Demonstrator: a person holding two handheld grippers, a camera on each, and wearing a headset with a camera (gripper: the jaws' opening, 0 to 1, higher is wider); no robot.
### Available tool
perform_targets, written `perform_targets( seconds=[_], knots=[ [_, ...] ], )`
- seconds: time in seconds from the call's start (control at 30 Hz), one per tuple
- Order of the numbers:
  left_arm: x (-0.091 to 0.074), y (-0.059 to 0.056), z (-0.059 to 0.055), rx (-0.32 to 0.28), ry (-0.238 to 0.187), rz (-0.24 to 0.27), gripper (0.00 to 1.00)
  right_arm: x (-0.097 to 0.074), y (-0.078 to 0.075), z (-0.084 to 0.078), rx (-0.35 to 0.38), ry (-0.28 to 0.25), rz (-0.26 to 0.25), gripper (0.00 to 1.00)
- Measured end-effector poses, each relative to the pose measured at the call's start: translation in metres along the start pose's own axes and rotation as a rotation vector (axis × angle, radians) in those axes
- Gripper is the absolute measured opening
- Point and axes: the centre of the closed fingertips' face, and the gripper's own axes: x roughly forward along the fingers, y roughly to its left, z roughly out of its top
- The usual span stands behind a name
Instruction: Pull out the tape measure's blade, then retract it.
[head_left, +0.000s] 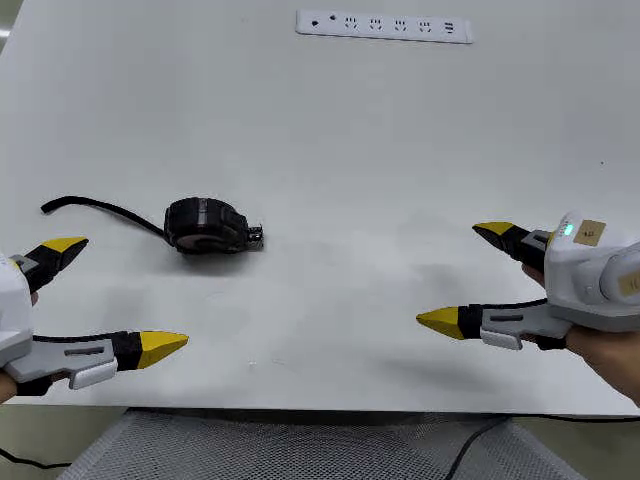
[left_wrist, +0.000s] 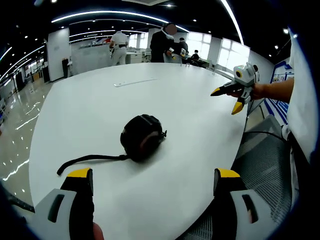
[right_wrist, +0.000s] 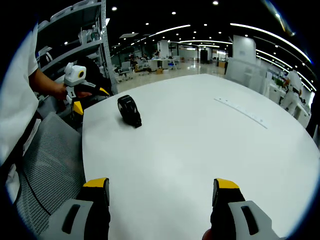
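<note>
Black tape measure (head_left: 205, 226) on bench (head_left: 350, 130), left of centre, blade retracted.
Strap (head_left: 100, 204) trails left; left tool (head_left: 135, 291) and right tool (head_left: 447, 275) both spread.

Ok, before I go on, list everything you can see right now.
table: one, white, under everything
tape measure: one, black, lying on the table left of centre, blade in
strap: one, black, trailing left from the tape measure
power strip: one, white, at the table's far edge
chair: one, grey mesh, at the table's near edge
people: at least three, beyond the table's far side
left gripper: one, white with yellow tips, open, over the near left of the table
right gripper: one, same colours, open, over the near right
</note>
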Motion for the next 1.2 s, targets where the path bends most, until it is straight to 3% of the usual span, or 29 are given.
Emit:
perform_targets(
  seconds=[0.17, 0.3, 0.67, 1.2],
  knots=[
    [-0.003, -0.002, -0.005, 0.019, 0.022, -0.013, 0.99, -0.006, 0.0, -0.006, -0.002, 0.007, -0.012, 0.91],
    [-0.007, -0.003, -0.004, 0.007, 0.015, -0.026, 0.99, -0.012, -0.002, -0.008, 0.001, 0.0, -0.028, 0.99],
    [-0.016, -0.005, -0.004, 0.019, 0.013, -0.013, 0.99, -0.027, -0.004, -0.015, -0.001, 0.013, -0.05, 0.99],
    [-0.019, -0.003, -0.003, 0.035, 0.013, 0.0, 0.99, -0.029, -0.004, -0.016, 0.004, 0.016, -0.049, 0.96]
  ],
)
